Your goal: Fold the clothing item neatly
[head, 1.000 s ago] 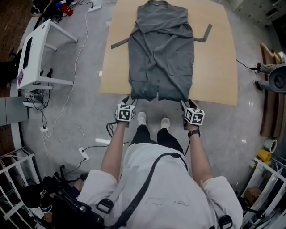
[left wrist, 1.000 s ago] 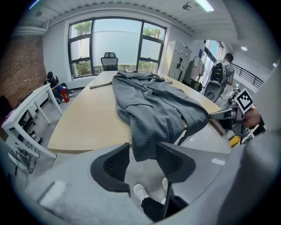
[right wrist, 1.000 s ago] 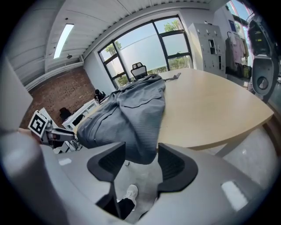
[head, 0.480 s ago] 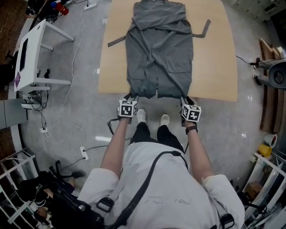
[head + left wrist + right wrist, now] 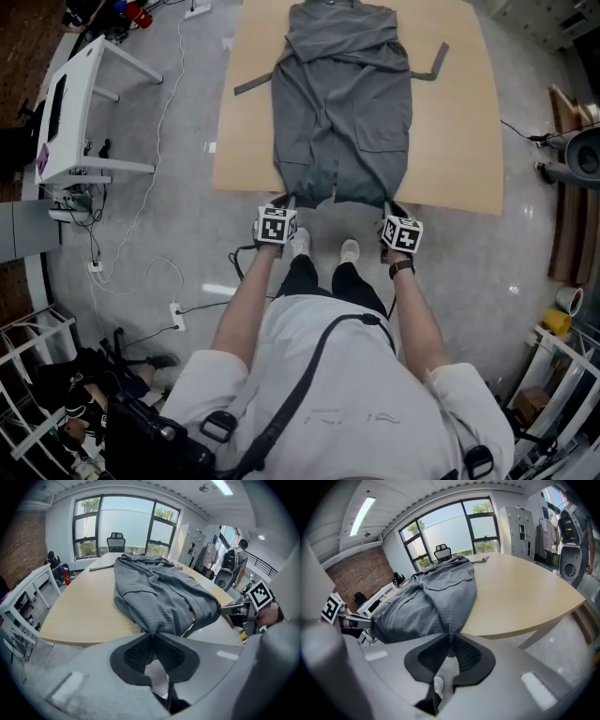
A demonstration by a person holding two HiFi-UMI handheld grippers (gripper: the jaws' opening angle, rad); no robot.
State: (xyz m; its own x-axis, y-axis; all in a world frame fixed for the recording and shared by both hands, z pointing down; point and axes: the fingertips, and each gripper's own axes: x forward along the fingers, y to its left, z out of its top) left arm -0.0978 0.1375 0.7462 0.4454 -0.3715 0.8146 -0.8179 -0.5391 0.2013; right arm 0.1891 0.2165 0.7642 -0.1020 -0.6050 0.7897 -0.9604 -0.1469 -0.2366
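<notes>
Nearest you, your left gripper [image 5: 152, 637] has just been closing and now pinches the left hem corner of the grey waffle-textured robe [image 5: 342, 103], with the cloth bunched between its dark ribbed pads. Your right gripper [image 5: 450, 639] has also just been closing and nips the right hem corner the same way. Both corners sit at the near edge of the pale wooden table [image 5: 459, 131]. The robe lies lengthwise on it, hem towards you and collar at the far end.

The step in hand looks like the first fold, hem up towards collar. Raise both corners together and level, and keep the hem taut between them so the front slit does not gape. Further up, the flat grey belt ends [image 5: 258, 84] stick out on either side and will probably need tucking in. Aim to land the hem square with the collar [image 5: 333, 9].
</notes>
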